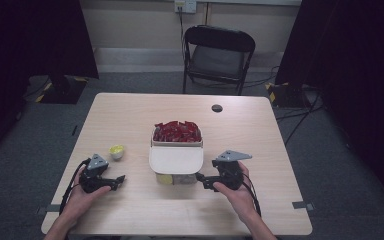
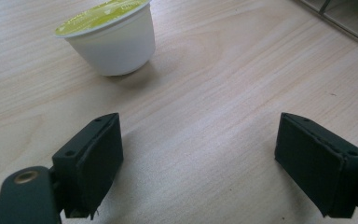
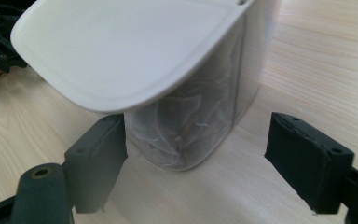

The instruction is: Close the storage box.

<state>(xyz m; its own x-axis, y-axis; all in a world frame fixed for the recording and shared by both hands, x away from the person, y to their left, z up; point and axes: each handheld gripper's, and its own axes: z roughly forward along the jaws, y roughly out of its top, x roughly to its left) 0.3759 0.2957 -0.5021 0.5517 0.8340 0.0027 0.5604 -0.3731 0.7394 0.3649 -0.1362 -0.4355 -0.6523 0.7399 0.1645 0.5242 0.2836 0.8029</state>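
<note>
The right gripper (image 1: 201,180) sits beside the box (image 3: 191,126), jaws wide, perhaps brushing its lid (image 3: 121,51). Left of the box, the left gripper (image 2: 200,158) gapes empty near a cup (image 2: 112,39)

Clear container (image 3: 200,121) w/ white lid (image 3: 121,51) ajar, upright, table centre

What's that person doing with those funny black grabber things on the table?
A person holds a grabber in each hand at a wooden table. The right gripper, open, sits at the clear container under its white lid; red packets fill the back part. The left gripper rests open, holding nothing, near a small yellow-topped cup.
</note>
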